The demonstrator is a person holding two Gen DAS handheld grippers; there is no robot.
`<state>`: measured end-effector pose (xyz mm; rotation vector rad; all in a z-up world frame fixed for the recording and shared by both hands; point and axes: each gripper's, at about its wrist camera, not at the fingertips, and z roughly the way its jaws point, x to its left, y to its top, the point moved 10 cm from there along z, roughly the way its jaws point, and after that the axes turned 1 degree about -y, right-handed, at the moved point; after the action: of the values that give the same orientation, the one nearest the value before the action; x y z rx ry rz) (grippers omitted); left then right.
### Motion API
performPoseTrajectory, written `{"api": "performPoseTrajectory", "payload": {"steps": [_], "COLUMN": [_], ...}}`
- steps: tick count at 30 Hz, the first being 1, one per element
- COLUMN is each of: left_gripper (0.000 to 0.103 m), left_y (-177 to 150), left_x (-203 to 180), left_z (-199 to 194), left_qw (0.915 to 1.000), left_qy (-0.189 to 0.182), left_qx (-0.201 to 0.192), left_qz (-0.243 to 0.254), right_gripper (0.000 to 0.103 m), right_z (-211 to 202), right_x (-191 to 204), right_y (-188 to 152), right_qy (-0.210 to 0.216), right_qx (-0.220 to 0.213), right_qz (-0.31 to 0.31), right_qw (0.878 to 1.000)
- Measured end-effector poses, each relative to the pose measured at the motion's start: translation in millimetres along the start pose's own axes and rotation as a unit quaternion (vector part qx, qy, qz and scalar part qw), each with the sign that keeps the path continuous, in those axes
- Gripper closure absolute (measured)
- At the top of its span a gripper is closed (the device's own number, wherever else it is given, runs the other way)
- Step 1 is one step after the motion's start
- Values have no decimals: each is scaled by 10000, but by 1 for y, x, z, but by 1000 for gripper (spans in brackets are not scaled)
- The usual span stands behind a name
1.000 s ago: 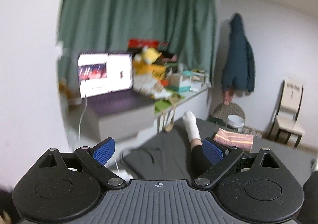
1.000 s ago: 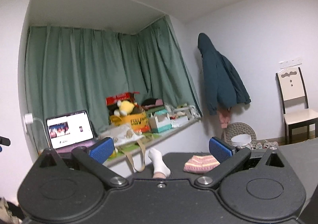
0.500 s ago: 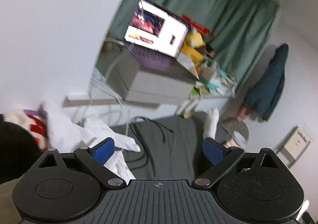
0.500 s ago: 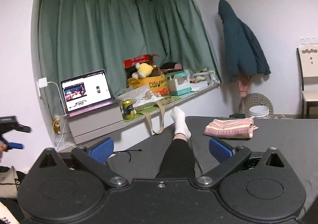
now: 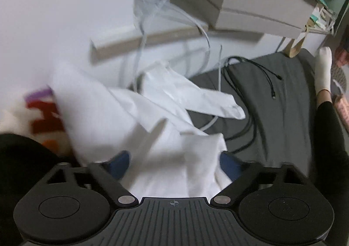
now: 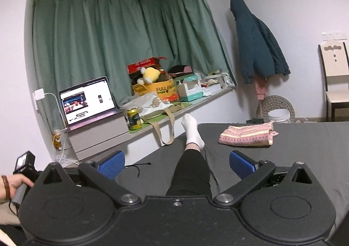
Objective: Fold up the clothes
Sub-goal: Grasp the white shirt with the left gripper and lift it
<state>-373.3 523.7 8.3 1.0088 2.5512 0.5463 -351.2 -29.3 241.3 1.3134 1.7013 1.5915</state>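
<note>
- Fingers of my left gripper (image 5: 174, 164) spread, crumpled white cloth garment (image 5: 152, 123) lying between them on dark grey bedsheet (image 5: 281, 102).
- My right gripper (image 6: 176, 164) spread, empty.
- Yellow cardboard box (image 6: 162, 90) holds yellow plush toy (image 6: 150, 74).

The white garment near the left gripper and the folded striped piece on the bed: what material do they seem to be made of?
The white garment looks like thin, smooth woven cloth, perhaps cotton: it lies in flat sheets with sharp creases, though motion blur hides the weave. The folded striped piece looks like a soft knit: pink and cream bands, a thick rounded edge, small tufts at one end. Neither fibre is certain.
</note>
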Motion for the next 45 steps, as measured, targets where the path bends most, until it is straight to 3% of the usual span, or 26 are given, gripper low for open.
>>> {"api": "performPoseTrajectory", "payload": {"steps": [3,4,7,11,15,17,21,28,30,36,40,45], "left_gripper": [68,71,94,97,97,98,98,99,99,99,99,99], "left_y": [-9,-10,-7,8,21,26,29,-5,-20,-45,-34,-13], "left_x": [-8,-9,-14,-38,-81,-116,-193,-332,-366,-423,-426,-420], "left_z": [16,17,8,-27,-78,-112,-178,-255,-276,-364,-441,-536], "left_qw": [9988,9984,9964,9847,9633,9451,8997,8196,7954,7214,6853,6589], "left_qy": [-390,-457,-758,-1567,-2323,-2804,-3677,-5127,-5428,-6113,-6282,-6287], "left_qx": [184,160,-124,-714,-1340,-1626,-2095,-1921,-1904,-2141,-2621,-3190], "left_qz": [-229,-277,-359,-283,131,428,1066,1687,1910,2450,2589,2623], "right_gripper": [0,0,0,0,0,0,0,0,0,0,0,0], "right_z": [-1,-1,-2,-3,-3,-3,0,0,8,38,57,64], "right_x": [-3,-4,-4,-1,1,2,4,2,7,46,71,80], "right_y": [-2,-2,-3,-2,0,0,-2,-2,-5,-8,-16,-27], "right_qy": [-41,-43,-29,23,29,45,68,146,379,907,1072,1224], "right_qx": [-16,-21,-4,1,-4,-2,78,155,296,283,262,331], "right_qz": [2,14,15,-52,-86,-101,-100,-75,-154,-1276,-1866,-1826], "right_qw": [10000,10000,10000,10000,10000,9999,9999,9997,9987,9873,9762,9750]}}
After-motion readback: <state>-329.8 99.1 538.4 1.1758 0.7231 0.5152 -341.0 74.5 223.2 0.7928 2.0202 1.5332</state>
